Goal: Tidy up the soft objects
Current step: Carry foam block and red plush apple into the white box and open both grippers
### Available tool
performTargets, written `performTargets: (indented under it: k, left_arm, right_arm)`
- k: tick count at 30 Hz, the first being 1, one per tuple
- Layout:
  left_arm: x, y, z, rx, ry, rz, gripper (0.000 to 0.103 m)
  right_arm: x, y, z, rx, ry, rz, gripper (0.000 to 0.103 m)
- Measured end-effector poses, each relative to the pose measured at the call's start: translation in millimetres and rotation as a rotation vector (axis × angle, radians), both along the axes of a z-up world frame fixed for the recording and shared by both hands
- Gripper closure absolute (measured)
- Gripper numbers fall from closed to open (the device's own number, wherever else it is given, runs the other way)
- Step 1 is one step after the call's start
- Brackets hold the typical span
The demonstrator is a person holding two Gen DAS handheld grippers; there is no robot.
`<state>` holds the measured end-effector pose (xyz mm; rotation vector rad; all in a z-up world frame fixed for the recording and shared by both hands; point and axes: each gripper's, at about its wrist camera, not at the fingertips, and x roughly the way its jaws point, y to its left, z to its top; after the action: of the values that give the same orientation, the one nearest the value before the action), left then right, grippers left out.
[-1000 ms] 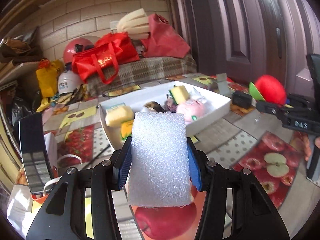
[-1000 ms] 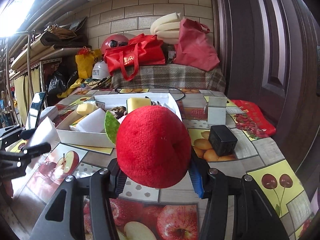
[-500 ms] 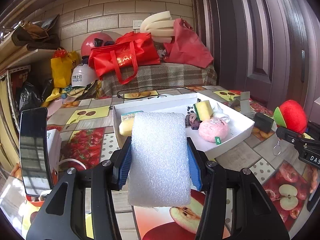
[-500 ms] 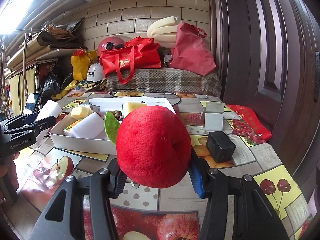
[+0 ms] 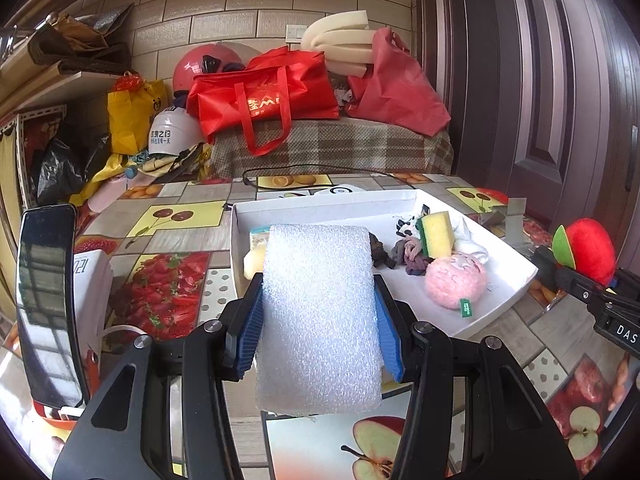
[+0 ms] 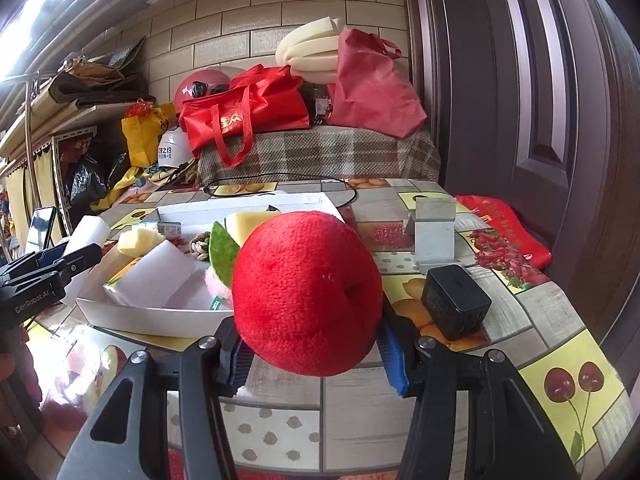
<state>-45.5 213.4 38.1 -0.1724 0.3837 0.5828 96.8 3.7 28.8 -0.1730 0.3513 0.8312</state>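
left hand-held gripper [image 5: 320, 330] clamped on white foam block [image 5: 318, 316], near edge of white tray [image 5: 516, 280]. right hand-held gripper [image 6: 310, 344] clamped on red plush apple [image 6: 306, 292], right of tray, above surface [image 6: 400, 412].

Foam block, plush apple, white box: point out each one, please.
foam block [image 5: 320, 320], left wrist view, middle of its front face
plush apple [image 6: 306, 294], right wrist view, red front
white box [image 5: 516, 258], left wrist view, right rim

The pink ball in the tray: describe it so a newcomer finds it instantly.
Find the white tray on the fruit-print table. At its near right corner sits the pink fuzzy ball, just before the yellow sponge. It alone is round, pink, with a small green tag.
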Motion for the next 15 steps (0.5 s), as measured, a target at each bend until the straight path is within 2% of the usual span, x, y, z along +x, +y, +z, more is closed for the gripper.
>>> performTargets:
  k: [11,15]
  left_arm:
    - [27.8,16.7,-1.5,-0.03,0.035,-0.001,0.053]
    - [41.2,22.4,-0.5,-0.015,0.04,0.009,0.053]
  right_arm:
    - [7.4,53.4,-0.9,-0.075,-0.018,0.072,0.049]
    - [8.5,84.1,-2.3,-0.121,-0.026,0.127,0.049]
